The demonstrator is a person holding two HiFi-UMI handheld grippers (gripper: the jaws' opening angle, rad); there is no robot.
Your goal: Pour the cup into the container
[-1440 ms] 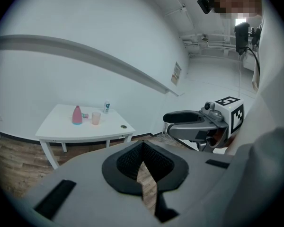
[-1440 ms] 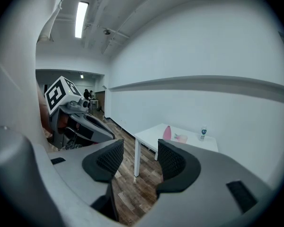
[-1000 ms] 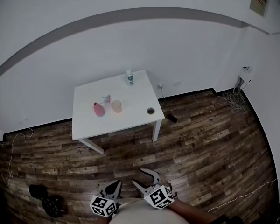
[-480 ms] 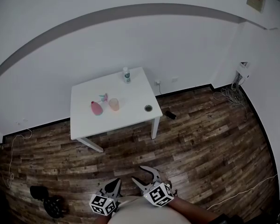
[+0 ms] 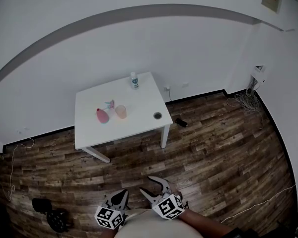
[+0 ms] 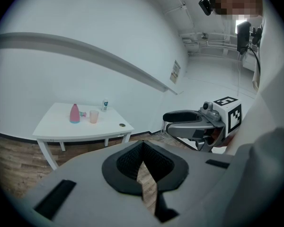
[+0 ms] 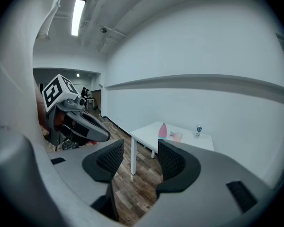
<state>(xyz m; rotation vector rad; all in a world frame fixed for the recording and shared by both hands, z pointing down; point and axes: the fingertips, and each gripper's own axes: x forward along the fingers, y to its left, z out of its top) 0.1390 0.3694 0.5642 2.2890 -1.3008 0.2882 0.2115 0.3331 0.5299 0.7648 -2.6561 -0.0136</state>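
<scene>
Far ahead stands a white table (image 5: 139, 125). On it are a pale orange cup (image 5: 121, 111), a pink bottle (image 5: 103, 115) beside it, a small white bottle (image 5: 134, 80) at the back edge and a small round dark-rimmed container (image 5: 158, 115) near the right front corner. Both grippers hang close to the person's body over the wood floor, far from the table. The left gripper (image 5: 120, 198) is shut with nothing held; its pads (image 6: 132, 160) meet at the tip. My right gripper (image 5: 146, 184) is open and empty. Its view shows the cup (image 7: 178, 136) and pink bottle (image 7: 163, 131) in the distance.
Dark wood floor lies between me and the table. Black objects (image 5: 52, 214) sit on the floor at lower left, and a small black item (image 5: 182, 122) lies by the table's right leg. Cables (image 5: 246, 100) bunch in the right corner. White walls stand behind the table.
The head view shifted slightly, so the table sits a little higher and further left in the picture. Both grippers stay where they were, jaws unchanged.
</scene>
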